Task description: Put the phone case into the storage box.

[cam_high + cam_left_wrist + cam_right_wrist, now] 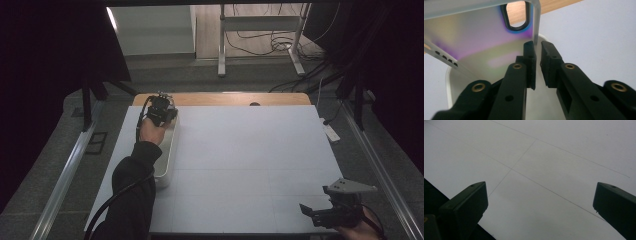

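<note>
Left gripper (161, 111) sits at the far end of the tray (169, 160), on the left side of the table (250, 165). The tray is a long metal one, running near-to-far along the white surface; the person's left forearm lies over its near part in the high view.

In the left gripper view the gripper (538, 53) straddles the tray's end wall (537, 27) at the corner. One jaw is inside the tray, the other outside. Jaws are nearly closed, narrow gap between the pads. The wall edge runs into that gap; whether the pads actually press on it I can't tell, a sliver of space seems visible on each side. The end wall has an oval handle cutout (516, 15) with wood showing through it. The tray's inner face shows a purple-blue sheen.

Right gripper (312, 212) is at the near right corner of the table, well apart from the tray. In the right gripper view its jaws stand wide apart, nothing between them, just bare white table (544, 157) with thin grid lines.
</note>
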Demonstrator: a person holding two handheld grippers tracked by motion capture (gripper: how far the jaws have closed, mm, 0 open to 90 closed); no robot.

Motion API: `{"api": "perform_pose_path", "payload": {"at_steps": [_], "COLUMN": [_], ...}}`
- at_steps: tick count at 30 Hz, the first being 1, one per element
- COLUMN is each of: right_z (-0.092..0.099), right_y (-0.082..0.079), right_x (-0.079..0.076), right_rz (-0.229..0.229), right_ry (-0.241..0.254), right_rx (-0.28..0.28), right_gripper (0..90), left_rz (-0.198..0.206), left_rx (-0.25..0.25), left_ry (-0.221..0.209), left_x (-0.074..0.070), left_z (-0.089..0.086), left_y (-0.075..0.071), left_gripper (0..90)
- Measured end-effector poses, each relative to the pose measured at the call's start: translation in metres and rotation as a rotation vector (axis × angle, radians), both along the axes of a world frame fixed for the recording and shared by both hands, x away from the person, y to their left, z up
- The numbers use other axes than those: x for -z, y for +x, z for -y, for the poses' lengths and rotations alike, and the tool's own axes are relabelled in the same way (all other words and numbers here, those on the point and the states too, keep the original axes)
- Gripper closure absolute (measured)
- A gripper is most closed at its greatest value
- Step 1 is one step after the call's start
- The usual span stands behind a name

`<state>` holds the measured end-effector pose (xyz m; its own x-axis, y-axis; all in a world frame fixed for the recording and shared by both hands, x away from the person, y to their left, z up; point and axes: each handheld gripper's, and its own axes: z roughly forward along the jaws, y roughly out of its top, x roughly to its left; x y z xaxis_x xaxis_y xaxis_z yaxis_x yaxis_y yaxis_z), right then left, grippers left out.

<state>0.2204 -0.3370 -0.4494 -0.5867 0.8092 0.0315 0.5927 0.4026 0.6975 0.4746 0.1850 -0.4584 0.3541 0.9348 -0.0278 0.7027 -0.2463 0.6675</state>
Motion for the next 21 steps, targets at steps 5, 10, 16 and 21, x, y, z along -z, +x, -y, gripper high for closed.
{"api": "perform_pose_path", "payload": {"at_steps": [5, 10, 16, 21], "right_z": [0.0, -0.0002, 0.0001, 0.0], "right_y": [0.0001, 0.0, 0.0001, 0.0001], "right_x": [0.0001, 0.0001, 0.0, 0.0], "right_rz": [-0.001, -0.001, 0.0, -0.001], "right_ry": [-0.001, 0.0, 0.0, -0.001], "right_rx": [0.0, 0.0, 0.001, 0.001], "right_gripper": [0.0, 0.0, 0.0, 0.0], "left_rz": [0.005, 0.01, 0.02, 0.027], "left_rx": [0.0, 0.009, 0.008, 0.011], "left_ry": [-0.005, -0.01, -0.025, -0.038], "left_x": [-0.0003, -0.0012, -0.0039, -0.0059], "left_z": [-0.0006, 0.0, -0.0022, -0.0029], "left_y": [-0.0002, -0.0018, -0.0039, -0.0066], "left_gripper": [77.8, 75.4, 71.6, 69.7]}}
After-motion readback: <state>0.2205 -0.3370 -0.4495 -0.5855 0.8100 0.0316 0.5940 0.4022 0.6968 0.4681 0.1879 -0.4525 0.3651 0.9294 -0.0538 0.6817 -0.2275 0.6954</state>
